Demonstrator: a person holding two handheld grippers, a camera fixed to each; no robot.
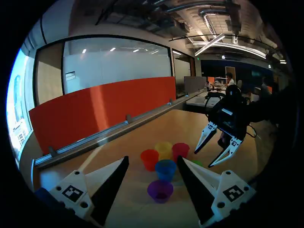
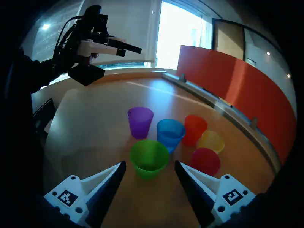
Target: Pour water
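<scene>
Six translucent plastic cups stand upright, clustered on the wooden table (image 2: 95, 114): purple cup (image 2: 140, 121), blue cup (image 2: 170, 133) in the middle, green cup (image 2: 149, 158), orange cup (image 2: 194, 129), yellow cup (image 2: 211, 141), red cup (image 2: 205, 161).

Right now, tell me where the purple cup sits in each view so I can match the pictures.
Left gripper view: the purple cup is low centre, the nearest cup.
Right gripper view: the purple cup is centre-left, beyond the green cup.
Shared landmark: the blue cup next to it.
</scene>
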